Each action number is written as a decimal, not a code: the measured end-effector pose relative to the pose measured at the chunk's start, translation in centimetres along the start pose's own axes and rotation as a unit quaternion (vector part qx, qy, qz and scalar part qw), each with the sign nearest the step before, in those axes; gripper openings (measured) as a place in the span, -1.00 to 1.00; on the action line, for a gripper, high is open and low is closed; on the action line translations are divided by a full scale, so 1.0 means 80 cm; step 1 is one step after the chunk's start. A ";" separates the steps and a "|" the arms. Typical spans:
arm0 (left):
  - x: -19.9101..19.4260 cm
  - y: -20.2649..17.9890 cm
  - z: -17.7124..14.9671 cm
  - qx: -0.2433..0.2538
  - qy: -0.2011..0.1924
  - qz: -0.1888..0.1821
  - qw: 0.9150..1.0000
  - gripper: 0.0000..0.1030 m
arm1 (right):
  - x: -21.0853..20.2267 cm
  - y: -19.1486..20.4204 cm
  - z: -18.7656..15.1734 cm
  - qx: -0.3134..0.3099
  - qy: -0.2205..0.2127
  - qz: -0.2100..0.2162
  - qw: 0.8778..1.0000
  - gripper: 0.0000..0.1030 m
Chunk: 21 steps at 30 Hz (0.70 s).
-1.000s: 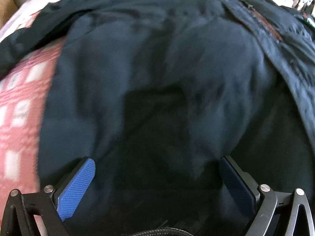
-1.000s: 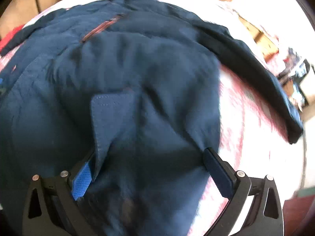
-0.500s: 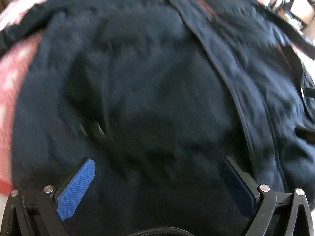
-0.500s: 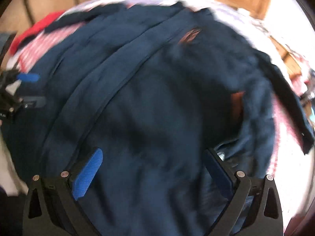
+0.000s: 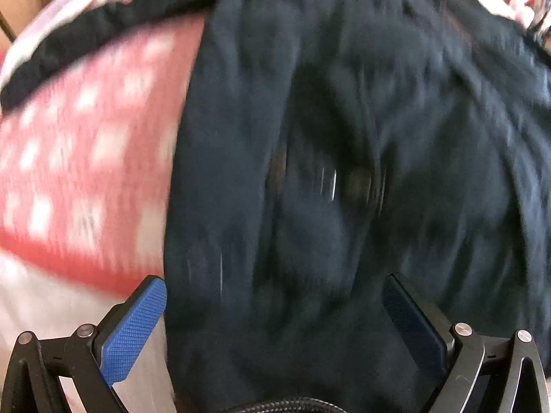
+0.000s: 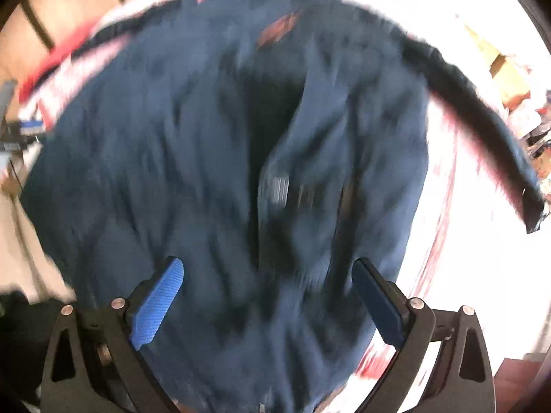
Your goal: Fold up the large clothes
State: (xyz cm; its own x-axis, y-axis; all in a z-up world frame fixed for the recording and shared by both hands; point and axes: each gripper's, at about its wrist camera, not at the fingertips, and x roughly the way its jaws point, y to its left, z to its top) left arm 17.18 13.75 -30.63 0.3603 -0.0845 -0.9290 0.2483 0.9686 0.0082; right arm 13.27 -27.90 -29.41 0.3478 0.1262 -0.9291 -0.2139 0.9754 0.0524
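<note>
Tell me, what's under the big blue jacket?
A red-and-white checked cover shows beside the jacket and seems to run under it. How far it goes, and anything else beneath, is hidden by the jacket.

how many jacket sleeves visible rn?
2. One sleeve stretches off the jacket toward the right in the right wrist view; the other lies upper left in the left wrist view.
</note>
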 end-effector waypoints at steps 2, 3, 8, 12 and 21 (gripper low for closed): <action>-0.001 -0.005 0.056 -0.001 -0.026 -0.017 1.000 1.00 | -0.012 -0.002 0.031 -0.001 -0.026 -0.002 1.000 0.95; 0.002 -0.008 0.080 -0.001 -0.034 -0.023 0.999 1.00 | -0.004 0.002 0.065 -0.010 -0.038 -0.007 0.999 0.95; 0.028 -0.058 0.213 0.022 -0.079 -0.047 0.996 1.00 | 0.057 -0.006 0.222 -0.033 -0.080 -0.012 0.996 0.95; 0.082 -0.077 0.306 0.035 -0.075 -0.049 0.995 1.00 | 0.115 -0.019 0.331 -0.036 -0.096 -0.002 0.995 0.95; 0.210 -0.088 0.424 0.011 -0.049 -0.015 0.999 1.00 | 0.240 -0.093 0.427 0.050 -0.049 -0.027 0.997 0.95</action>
State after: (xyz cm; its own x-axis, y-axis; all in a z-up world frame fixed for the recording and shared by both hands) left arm 51.97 -2.44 -33.76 0.4387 -0.1379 -0.8880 0.2806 0.9598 -0.0104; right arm 52.70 -26.59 -35.14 0.4450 0.0858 -0.8914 -0.1015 0.9938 0.0450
